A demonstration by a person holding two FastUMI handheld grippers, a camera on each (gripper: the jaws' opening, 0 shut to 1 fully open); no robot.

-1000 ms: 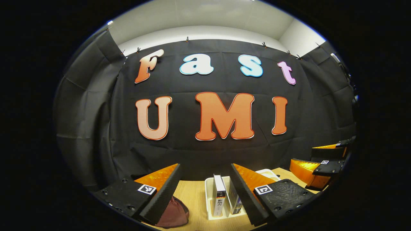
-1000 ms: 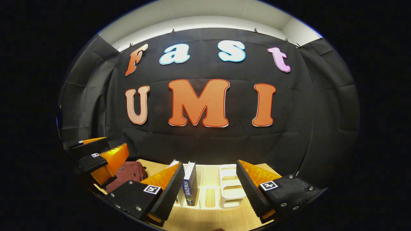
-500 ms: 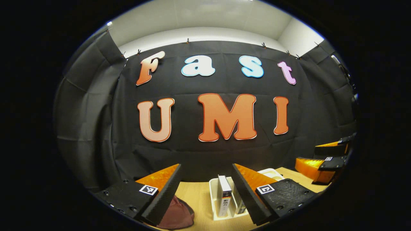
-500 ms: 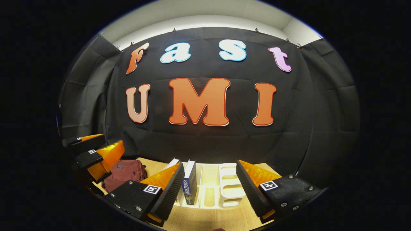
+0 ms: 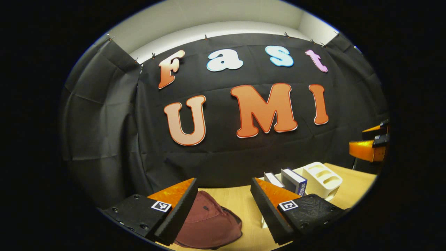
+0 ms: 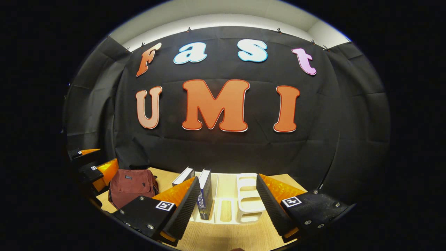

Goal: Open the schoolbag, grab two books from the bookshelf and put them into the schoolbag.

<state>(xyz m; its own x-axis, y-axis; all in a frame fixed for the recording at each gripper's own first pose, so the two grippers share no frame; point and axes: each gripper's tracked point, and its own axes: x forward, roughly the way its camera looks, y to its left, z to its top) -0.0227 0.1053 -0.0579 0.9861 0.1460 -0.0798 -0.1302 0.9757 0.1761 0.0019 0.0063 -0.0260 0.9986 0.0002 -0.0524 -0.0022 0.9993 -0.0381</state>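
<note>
Seen in the left gripper view: left gripper (image 5: 223, 205) spread wide, holding nothing, raised above the wooden table (image 5: 237, 202). Just below and between its fingers, a maroon schoolbag (image 5: 209, 223) lying on the table, apparently closed. To the right of the schoolbag, a white bookshelf (image 5: 322, 177) with two books (image 5: 294, 181) upright in its slots. Farther right of the bookshelf, the right gripper (image 5: 373, 146), in the air.

Seen in the right gripper view: right gripper (image 6: 226, 205) also spread wide and empty, facing the bookshelf (image 6: 249, 202). A blue-spined book (image 6: 205, 195) standing in a left slot, a second book (image 6: 184, 176) leaning beside it. Schoolbag (image 6: 131, 186) left of the bookshelf, well apart from the right gripper.
</note>
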